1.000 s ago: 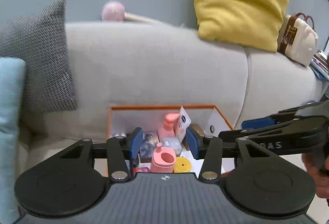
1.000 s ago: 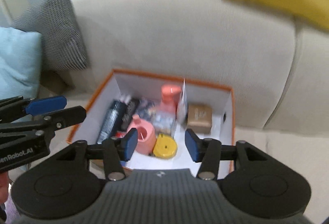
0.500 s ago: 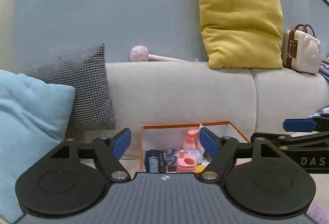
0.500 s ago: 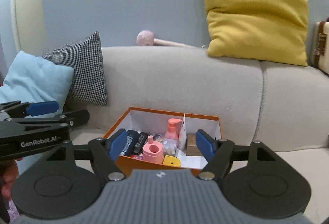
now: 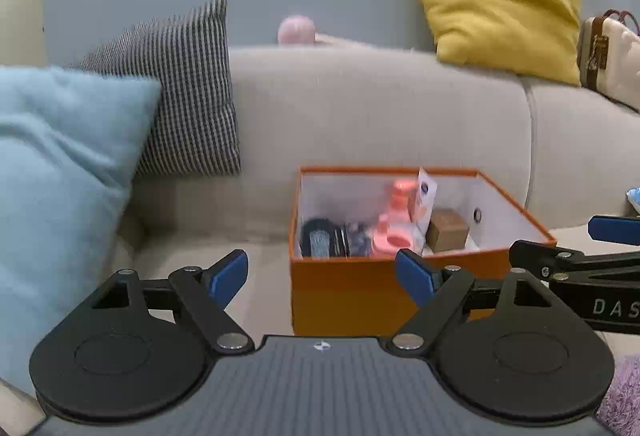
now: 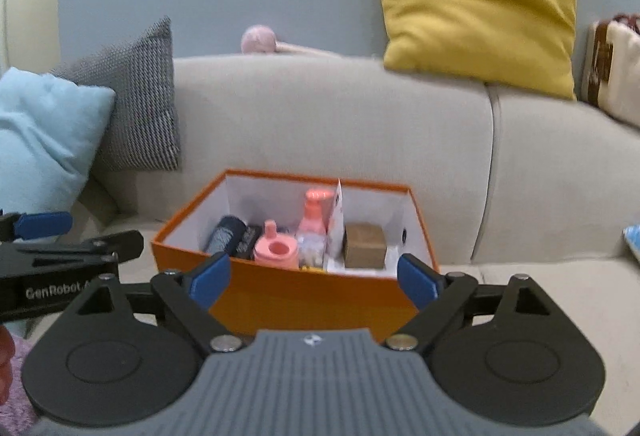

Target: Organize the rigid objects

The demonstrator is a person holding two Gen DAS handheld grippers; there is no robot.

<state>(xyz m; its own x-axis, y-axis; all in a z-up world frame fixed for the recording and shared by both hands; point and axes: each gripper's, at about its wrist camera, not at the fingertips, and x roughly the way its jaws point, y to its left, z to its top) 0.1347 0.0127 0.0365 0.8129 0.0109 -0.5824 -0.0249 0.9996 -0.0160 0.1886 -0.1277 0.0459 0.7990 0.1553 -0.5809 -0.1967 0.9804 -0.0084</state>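
Orange box [image 5: 352,292] sits on the sofa [image 5: 360,107] seat, lid off, white inside; both sets of tongs sit in front of its near wall, not touching it. Left tongs [image 5: 322,274]: jaws opening, nearly full spread, nothing between the pads, just box wall behind the gap; right tongs [image 6: 314,278]: jaws opening too, wide, empty.

Box contents: dark cylinder [image 6: 225,234] at left, pink cup [image 6: 276,254] near the front, pink bottle [image 6: 316,215] upright behind it, white carton [image 6: 339,213] standing next to the bottle, brown box [image 6: 365,246] at right; small packs between cylinder and cup too blurred to identify.

Right wrist view only: looks further down into the box, shows its floor at right and a yellow sliver under the cup; the other tongs come in at the left edge with a fingertip of the person's hand at bottom left.

Left wrist view only: box seen lower, near wall hides most of the floor; the other tongs enter from the right, printed "DAS"; purple fuzzy fabric [image 5: 622,396] at bottom right.

Surroundings: light blue cushion [image 5: 60,175] and checked grey cushion [image 5: 188,95] to the left of the box; yellow cushion [image 6: 480,7] and pink ball-ended stick [image 6: 260,39] on top of the sofa back; cream bag [image 5: 612,55] far right; all well apart from the box.
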